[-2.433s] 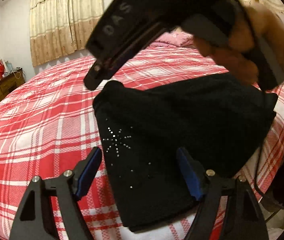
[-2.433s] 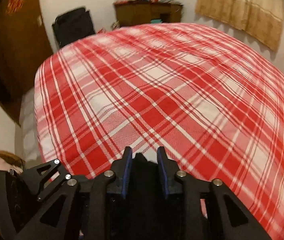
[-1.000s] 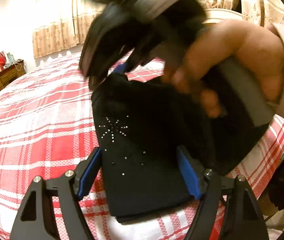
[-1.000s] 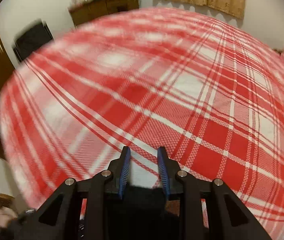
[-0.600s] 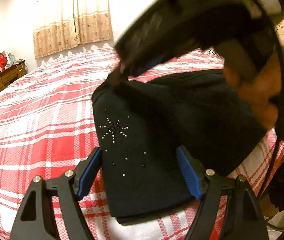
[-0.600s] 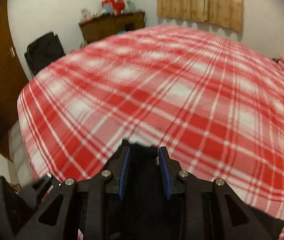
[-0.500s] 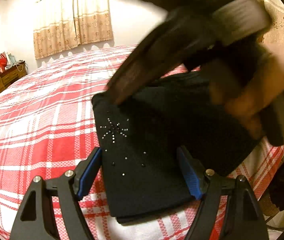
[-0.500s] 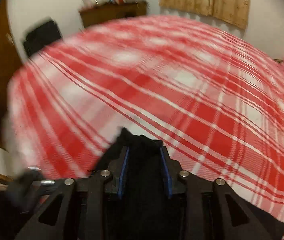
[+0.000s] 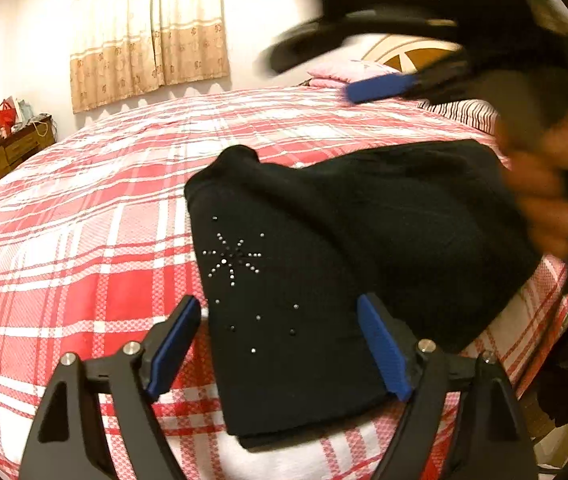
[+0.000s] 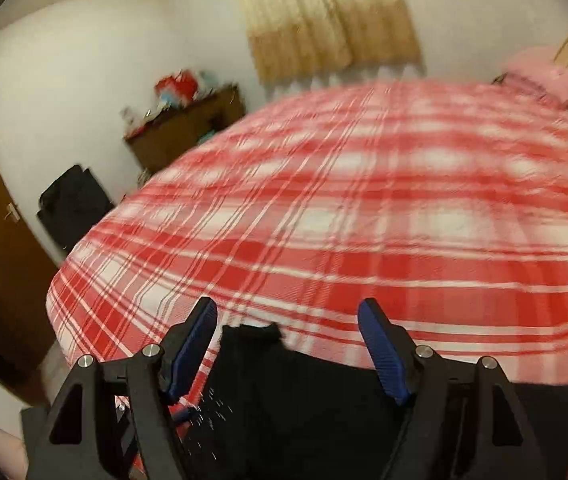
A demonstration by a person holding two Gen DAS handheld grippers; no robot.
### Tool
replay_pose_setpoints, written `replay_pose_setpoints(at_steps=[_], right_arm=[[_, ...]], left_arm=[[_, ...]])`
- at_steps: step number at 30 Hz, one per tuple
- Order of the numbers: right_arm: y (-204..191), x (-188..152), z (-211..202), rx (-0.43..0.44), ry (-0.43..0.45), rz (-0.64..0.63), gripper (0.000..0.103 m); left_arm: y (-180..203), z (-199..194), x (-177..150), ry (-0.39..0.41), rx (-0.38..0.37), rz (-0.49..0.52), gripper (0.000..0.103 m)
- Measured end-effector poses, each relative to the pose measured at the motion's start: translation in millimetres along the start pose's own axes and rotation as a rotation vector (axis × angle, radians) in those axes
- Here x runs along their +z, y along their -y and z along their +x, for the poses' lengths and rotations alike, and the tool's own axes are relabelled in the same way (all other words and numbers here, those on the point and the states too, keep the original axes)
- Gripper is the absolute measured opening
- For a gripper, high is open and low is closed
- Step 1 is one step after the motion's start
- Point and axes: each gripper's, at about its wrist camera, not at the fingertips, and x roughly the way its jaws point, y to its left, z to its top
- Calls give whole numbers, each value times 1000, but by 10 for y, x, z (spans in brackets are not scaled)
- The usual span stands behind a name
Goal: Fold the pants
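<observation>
Since half a second ago the right hand-held gripper [image 10: 287,322] has let go: its blue pads, which were pinched close on a peak of black cloth, now stand wide apart, and the pointed corner of the black pants [image 9: 324,264] lies loose between them on the bed instead of being clamped. In the left wrist view that same gripper appears as a blurred dark shape lifted above the far side of the garment, one blue pad [image 9: 380,87] showing, with the person's hand [image 9: 544,200] wrapped round its handle; the blur suggests it is moving. The pants lie in a compact, layered packet near the foot corner of the red plaid bedspread [image 9: 84,240], the rhinestone starburst [image 9: 232,258] facing up on the top layer and stacked edges visible at the near end. That stacking suggests the fold is largely made and the corner was released where it was meant to land, though a small hump remains at the far left corner. The left hand-held gripper [image 9: 280,344] is also spread wide, holding nothing; its pads straddle the near end of the packet, the right one over the black cloth, the left one over the bedspread just beside the cloth's edge, whether they touch cannot be told.
</observation>
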Motion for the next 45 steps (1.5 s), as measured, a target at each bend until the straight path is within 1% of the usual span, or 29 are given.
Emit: replay_pose_setpoints(at_steps=[1,3,5,7,8,10,12,15,17,20,25,30,33,35,37,39,40,42,43,44,45], right_arm=[[-2,-53,-77,-37,-3,-24,73],[61,-252,-315,-165,-23,-87,73],[169,-434,-513,-238,-32,-90,73],[324,-583,-654,-285,-37,-69,73],[420,-672,-709,-291,-42,-47,73],[588,-805,-710,-311,-50,6,73],[651,-950,-689,-319,-56,25,73],[523,-1073,-645,-392,-32,-57,73],[398,-1120,-567,-465,-43,-134,74],[285,-1171,-537,-516,-50,-204,76],[330,-1237,-650,-491,-6,-158,78],[314,-1268,-689,-488,0,-161,78],[349,-1276,-740,-464,18,-137,78],[378,-1287,-766,-450,30,-119,78],[396,-1283,-792,-436,39,-97,78],[414,-1279,-813,-420,45,-77,78],[426,-1275,-820,-411,48,-68,78],[456,-1265,-853,-384,63,-37,78],[482,-1265,-883,-363,75,-14,78],[510,-1260,-915,-342,85,9,78],[558,-1250,-990,-320,113,52,78]], left_arm=[[-7,8,-3,-1,-1,-1,84],[-32,11,13,-6,-4,-10,86],[-82,27,38,-19,-5,-35,93],[-145,36,55,-36,-12,-69,97],[-161,41,62,-40,-13,-76,97],[-155,32,71,-42,-1,-72,97],[-142,54,76,-46,12,-69,97],[-118,63,98,-58,29,-65,100],[-121,87,100,-68,46,-66,102],[-113,94,124,-83,52,-83,103],[-76,112,173,-94,68,-80,103],[-96,80,231,-105,73,-101,103],[-136,-35,314,-59,98,-114,103],[-165,-67,401,-36,81,-126,103],[-184,-14,478,-56,52,-145,103],[-227,99,516,-95,9,-204,103],[-266,193,524,-123,-25,-252,103],[-282,333,469,-165,-64,-312,103],[-291,428,432,-193,-69,-339,103],[-244,437,416,-184,-57,-328,103],[-185,433,413,-173,-37,-291,103]])
